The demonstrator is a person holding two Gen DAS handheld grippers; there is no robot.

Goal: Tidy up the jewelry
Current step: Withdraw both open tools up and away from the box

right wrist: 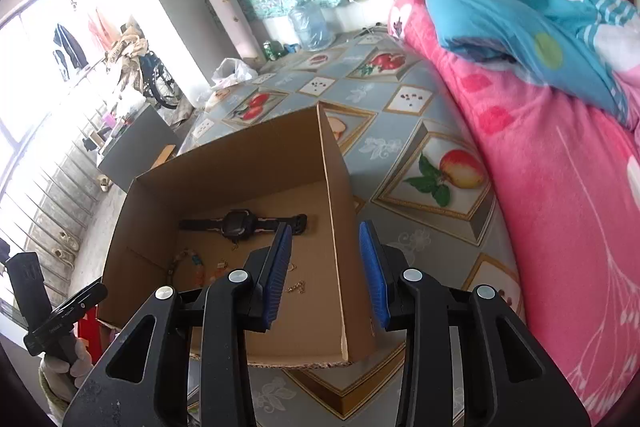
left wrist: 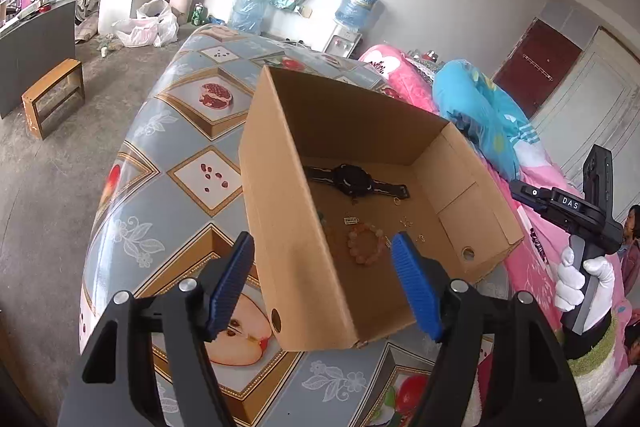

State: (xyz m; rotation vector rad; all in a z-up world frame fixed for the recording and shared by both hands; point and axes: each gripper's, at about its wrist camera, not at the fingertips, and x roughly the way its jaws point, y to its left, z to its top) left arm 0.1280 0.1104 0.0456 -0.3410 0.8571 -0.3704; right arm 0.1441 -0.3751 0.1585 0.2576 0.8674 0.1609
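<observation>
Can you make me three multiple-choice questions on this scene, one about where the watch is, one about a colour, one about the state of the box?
1. Where does the watch lie?
A. on the floor of the box
B. on the pink blanket
C. between a gripper's pads

2. What colour are the pads of the left gripper?
A. red
B. blue
C. white

3. What state is the box in?
A. taped shut
C. lying on its side
B. open at the top

Answers:
1 A, the watch lies flat inside, near the far wall, with a bracelet nearer the camera.
2 B, both ribbed pads are blue on black arms.
3 B, both wrist views look straight down into it and no lid covers it.
</observation>
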